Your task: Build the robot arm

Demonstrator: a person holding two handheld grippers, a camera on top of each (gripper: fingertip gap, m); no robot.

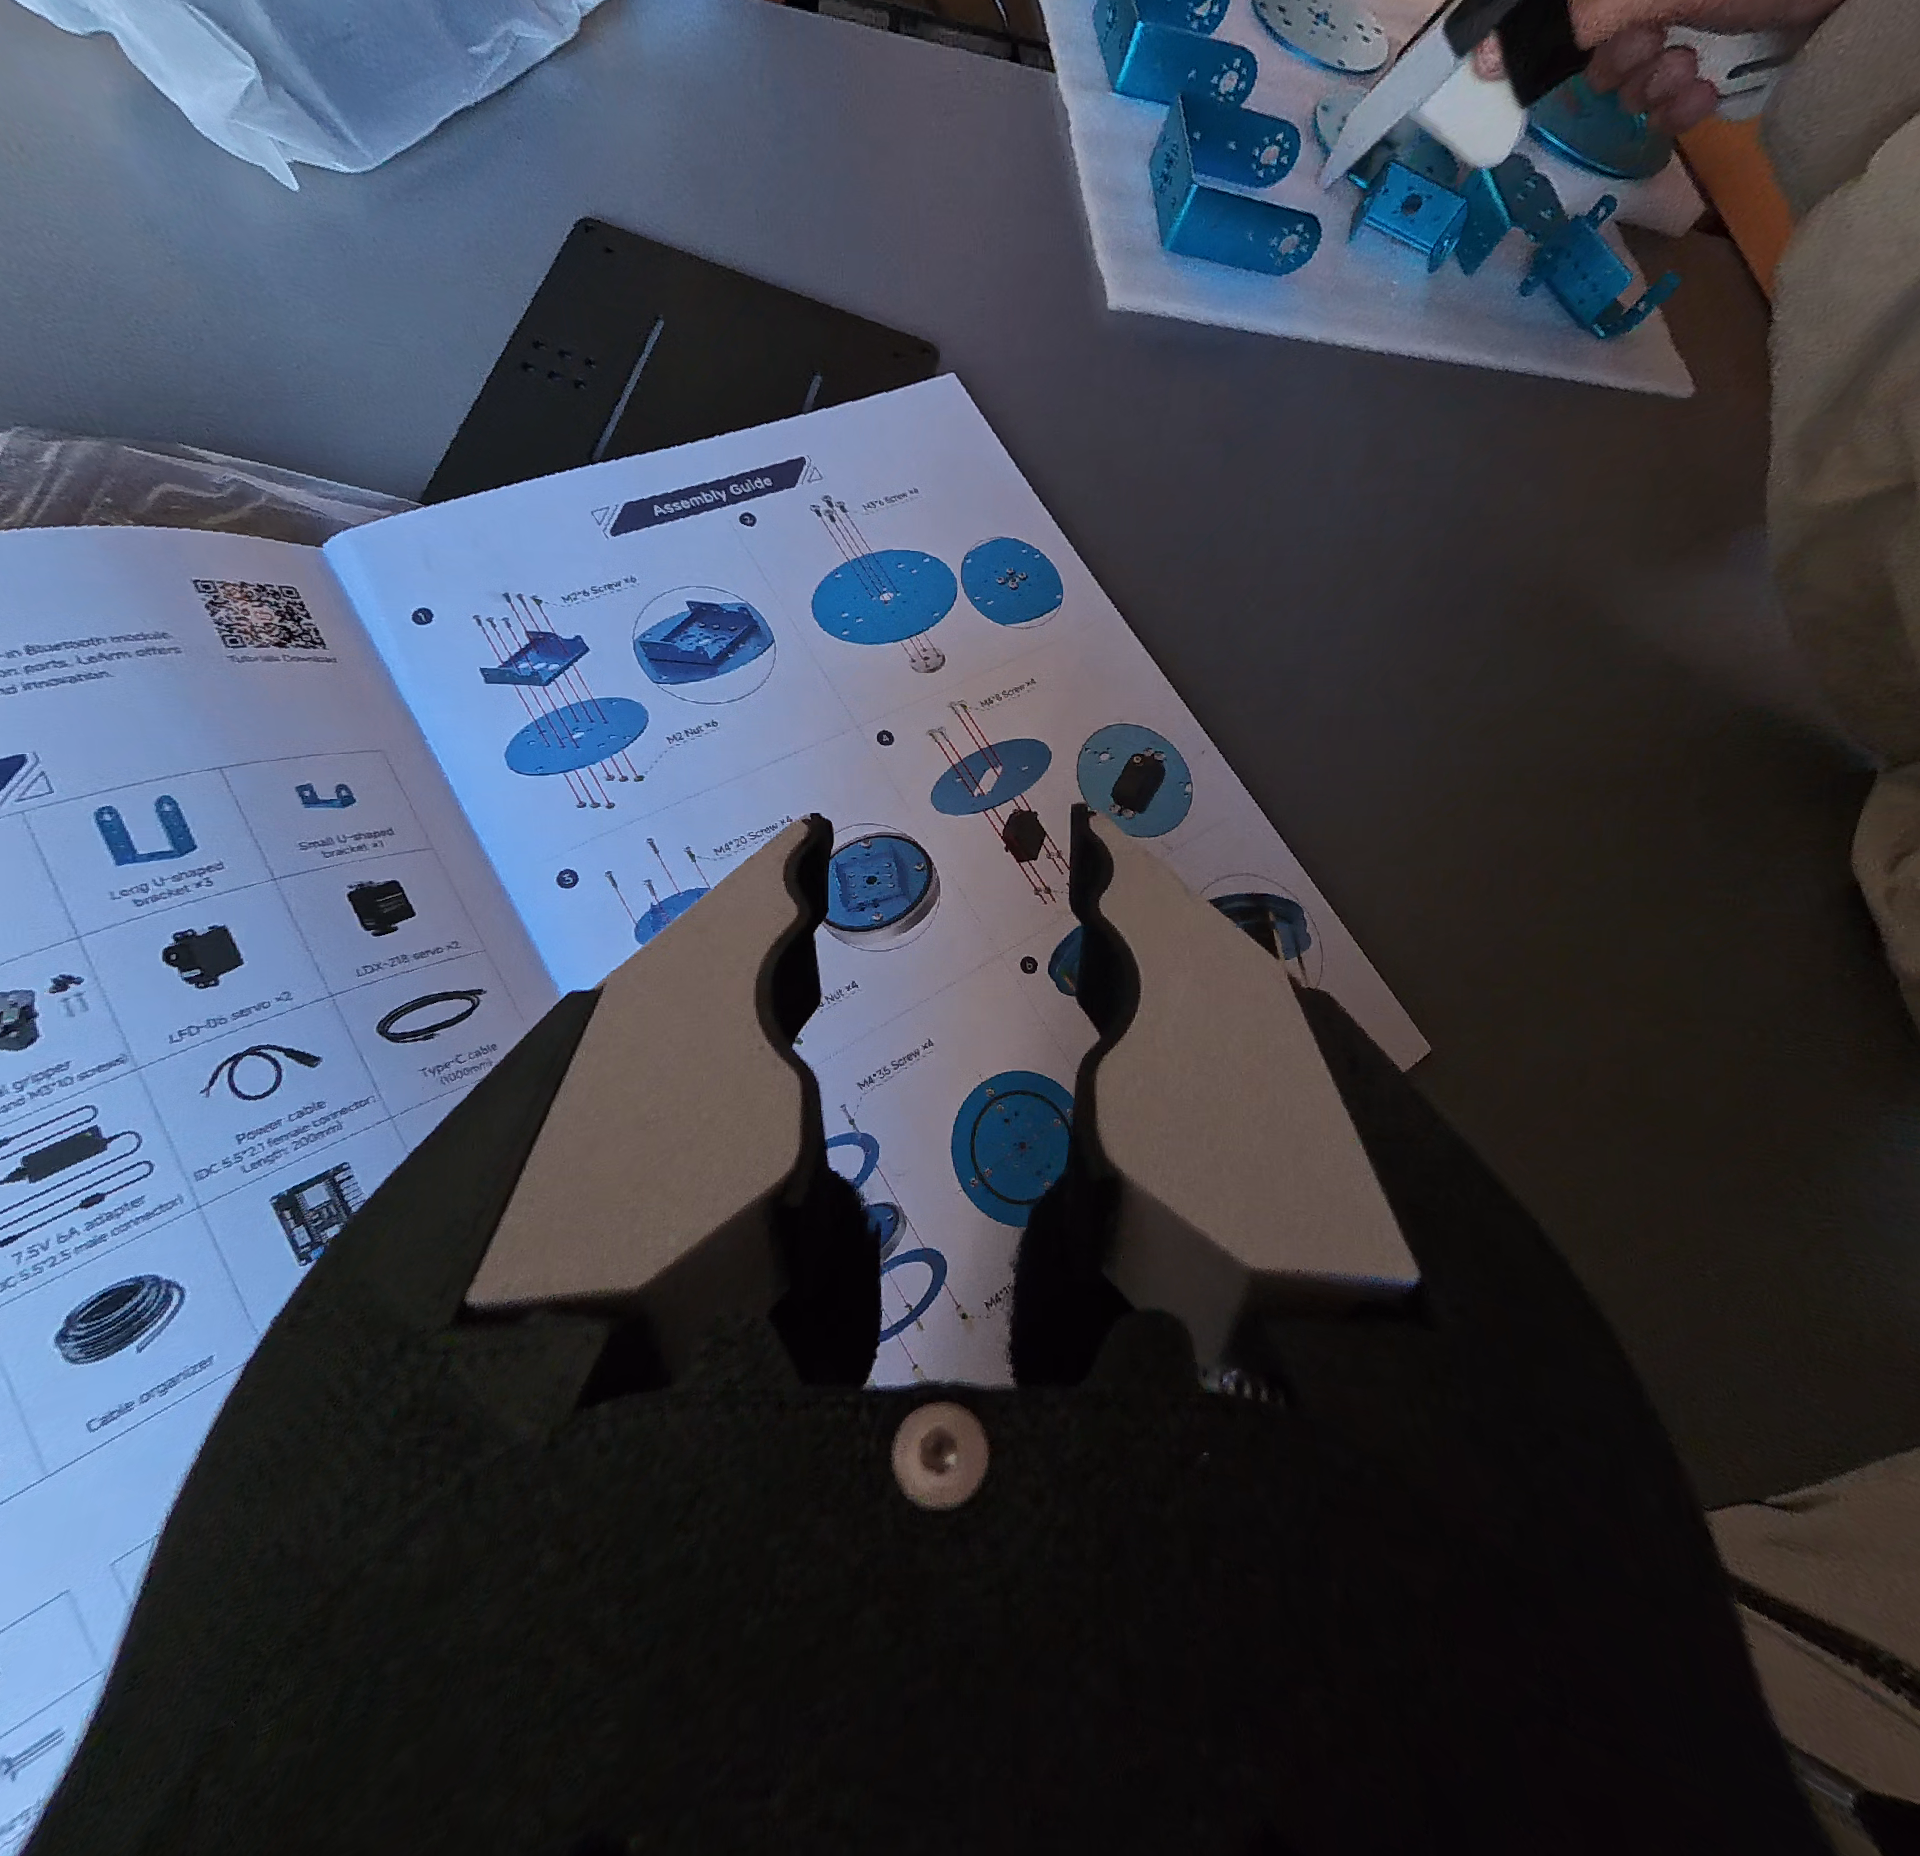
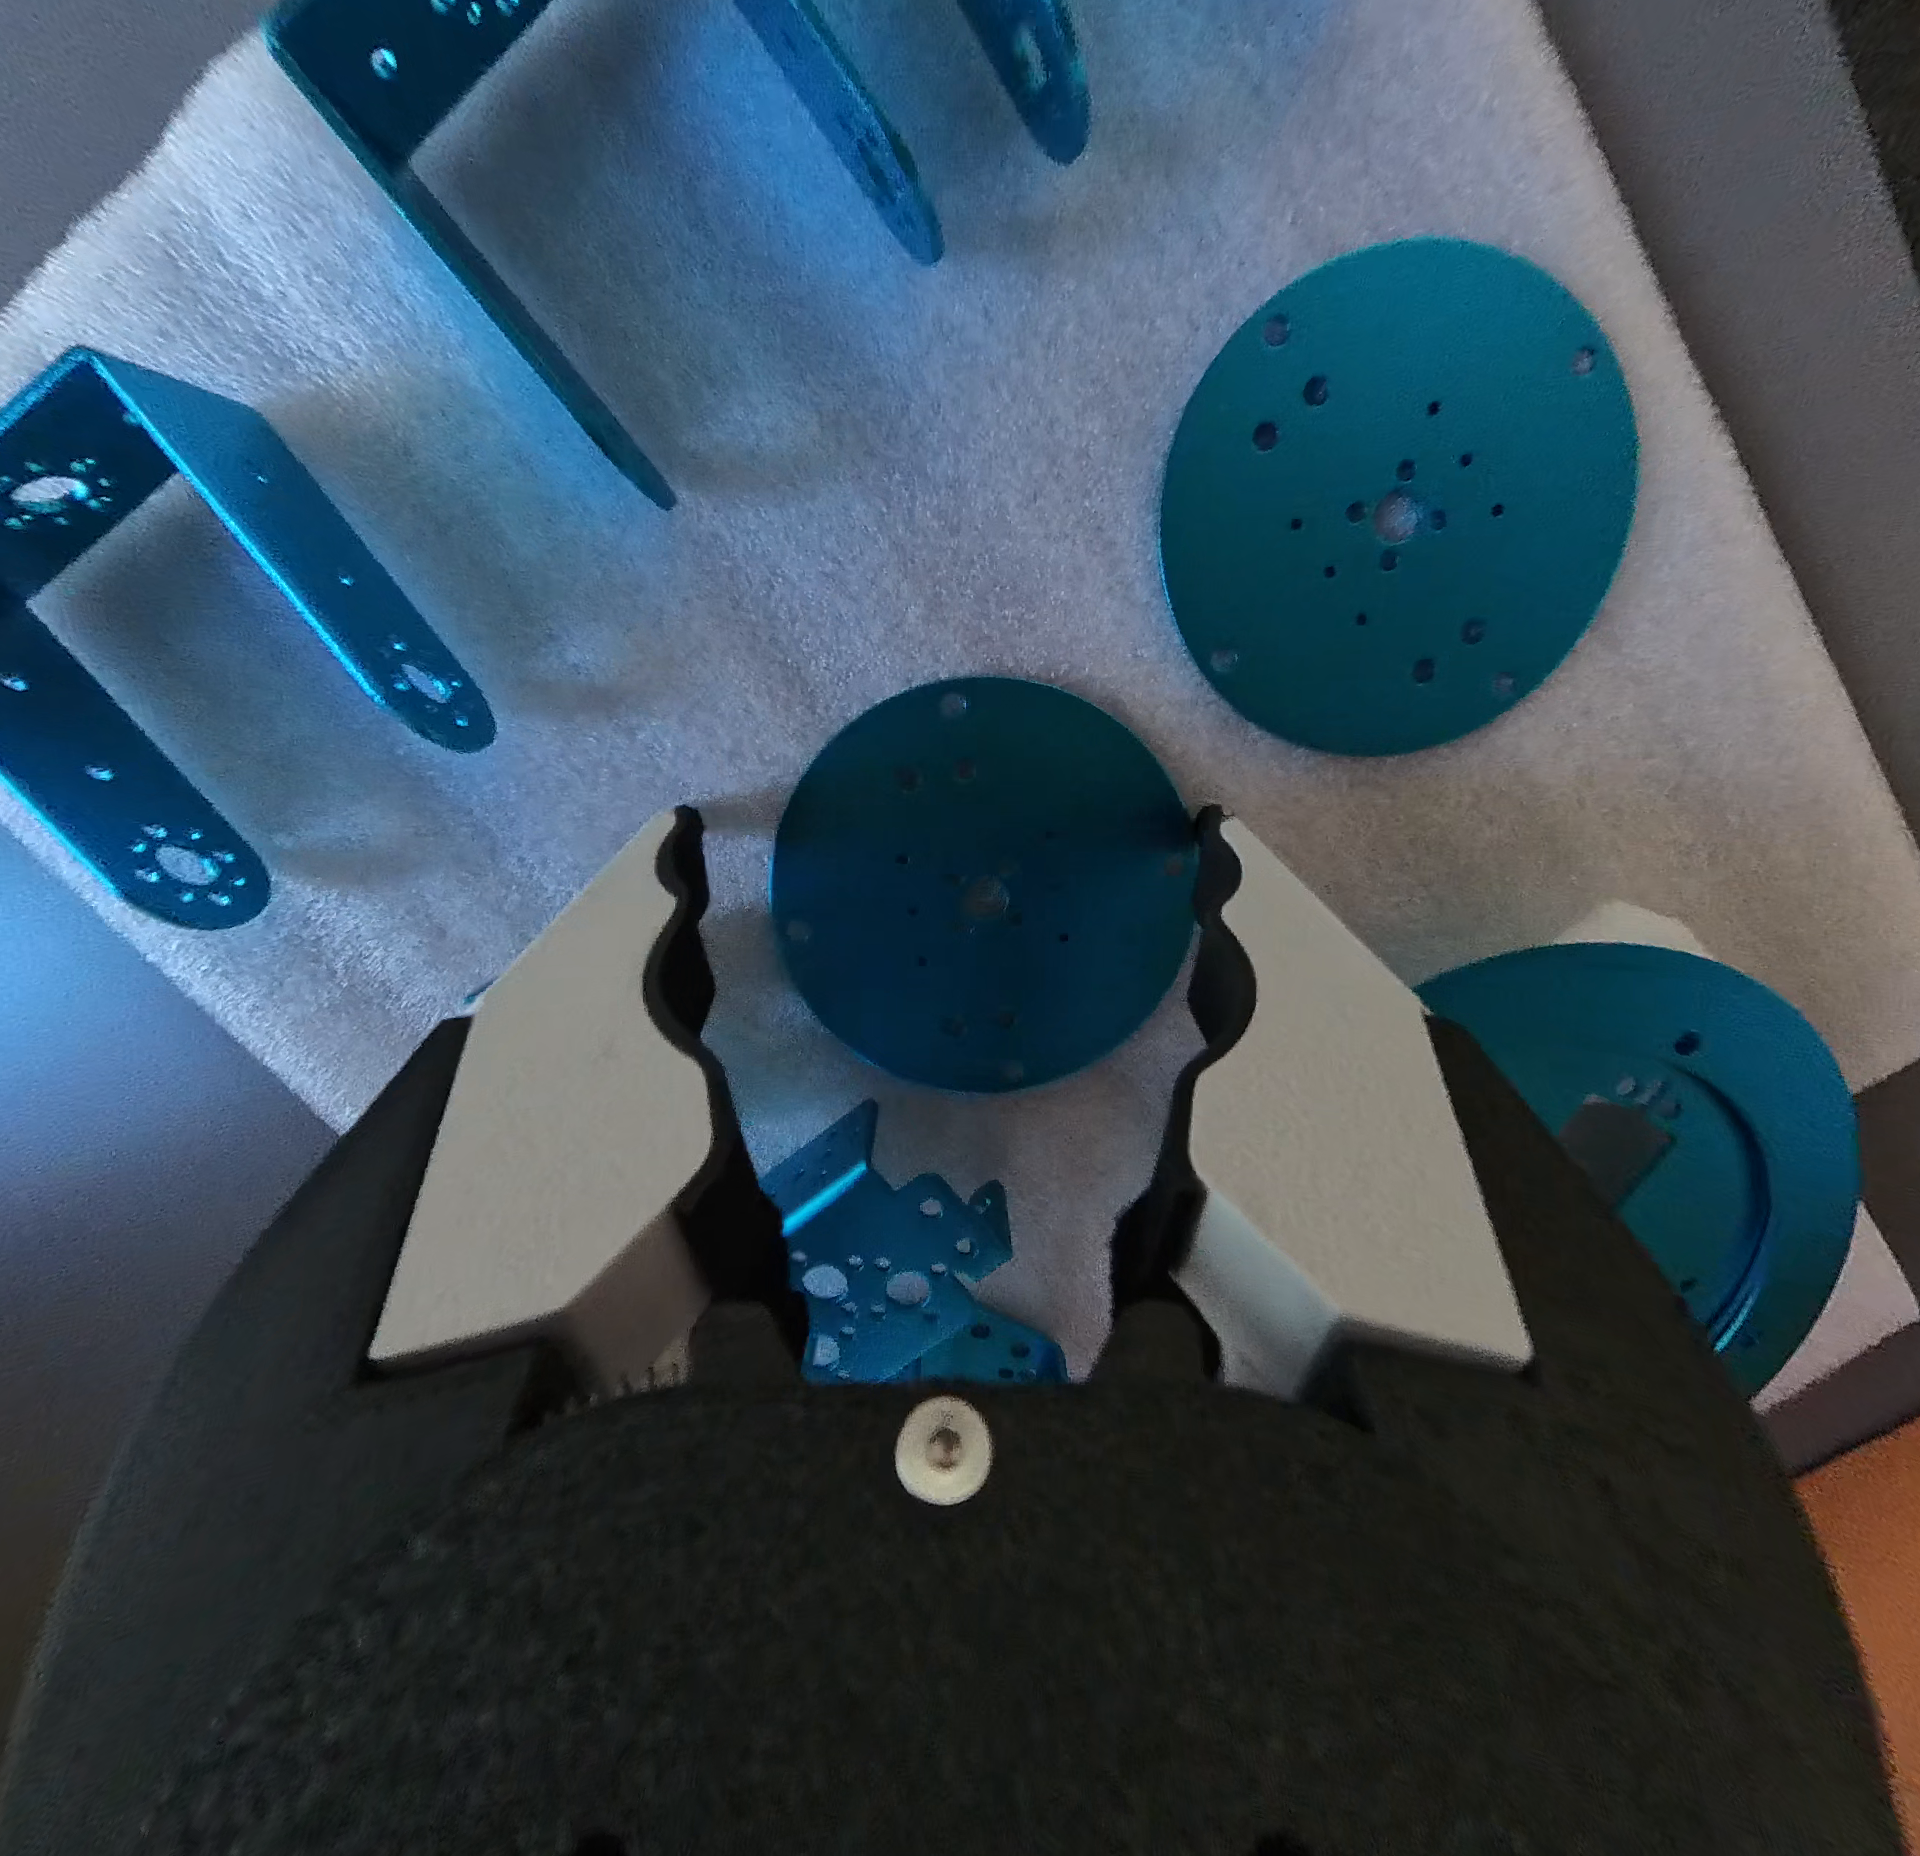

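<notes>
The right gripper [image 2: 945, 830] hangs wide open and empty over the small disc [image 2: 982, 887] on the foam [image 2: 727, 559], right finger at its rim; I'd lower it squarely, while the left gripper [image 1: 945, 830] hovers half-open, empty, above the booklet [image 1: 665, 684].

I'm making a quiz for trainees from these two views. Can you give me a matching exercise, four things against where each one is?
Things:
1. left gripper
2. right gripper
3. larger blue disc
4. black plate

Places:
A. partly under the booklet's far edge
B. open over the smaller blue disc
C. flat on the white foam sheet, beyond the smaller disc and to its right
D. open over the booklet's right-hand page

Pairs: 1-D, 2-B, 3-C, 4-A
</notes>
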